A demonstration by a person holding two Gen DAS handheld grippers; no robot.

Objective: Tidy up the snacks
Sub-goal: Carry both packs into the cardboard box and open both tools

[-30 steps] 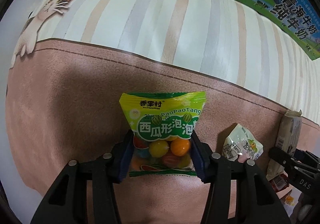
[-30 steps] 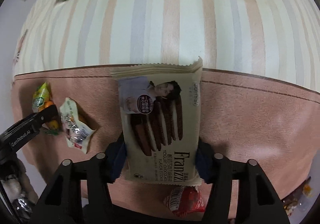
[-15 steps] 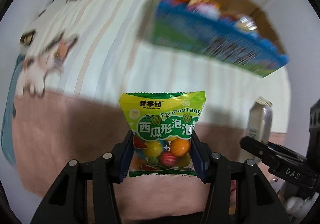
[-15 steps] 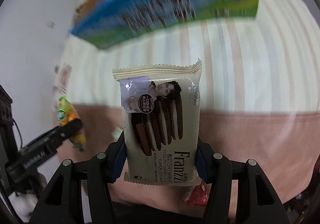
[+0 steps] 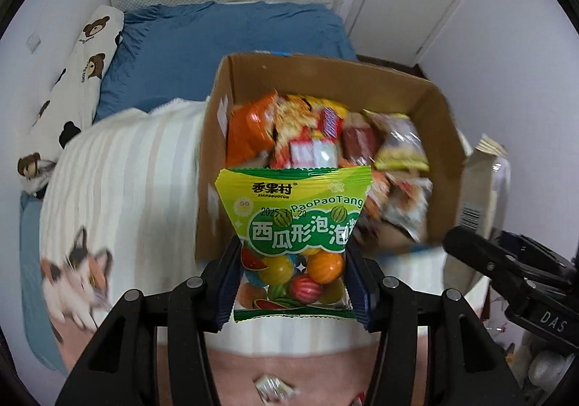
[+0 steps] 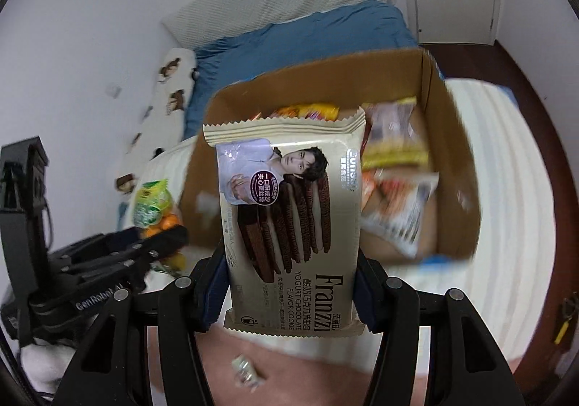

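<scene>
Left gripper (image 5: pixel 293 283) angled steeply down, clamping glossy green gumball bag (image 5: pixel 295 225), right gripper (image 6: pixel 291 283) likewise pinching flat beige cookie packet (image 6: pixel 289 221), above open cardboard box (image 5: pixel 447 138).

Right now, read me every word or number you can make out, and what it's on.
"PaoPaoTang", "XIANGGUOCUN": green candy bag.
"Franzzi", "YOGURT CHOCOLATE FLAVOR COOKIE": beige cookie pack.
"GenRobot": left gripper.
"DAS": right gripper.
Wrappers in the cardboard box: too blurred.
</scene>
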